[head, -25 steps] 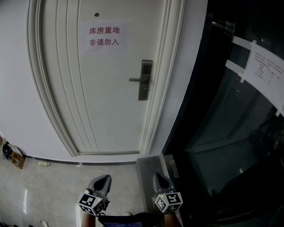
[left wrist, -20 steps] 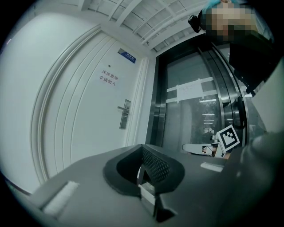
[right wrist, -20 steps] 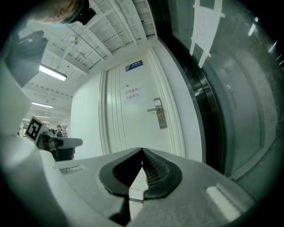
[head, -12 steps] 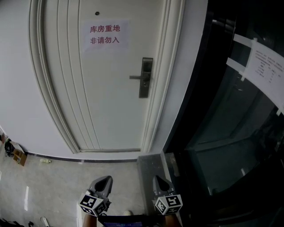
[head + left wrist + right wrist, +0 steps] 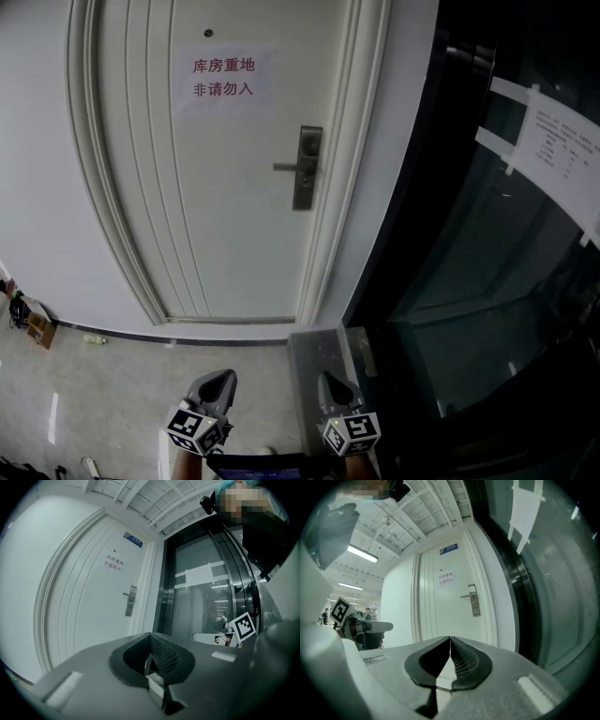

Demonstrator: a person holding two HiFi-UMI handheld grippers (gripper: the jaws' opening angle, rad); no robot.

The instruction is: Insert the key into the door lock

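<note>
1. Door (image 5: 216,187): white and closed, with a paper notice on it. It is no nearer than a moment ago, so the approach has barely begun.
2. Right gripper (image 5: 330,382): has rolled slightly; jaws together, empty.
3. Left gripper (image 5: 218,380): unmoved; jaws closed on a thin metal piece, apparently the key (image 5: 154,685).
4. Door lock (image 5: 307,167): well apart from both grippers.
5. Small brown box (image 5: 37,330) on the floor: contents indiscernible.

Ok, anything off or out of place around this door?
Nothing stands out. The door is shut, its handle level, the notice flat. Some small clutter lies on the floor by the wall at the left. The left gripper pinches what seems the key, far from the lock.
</note>
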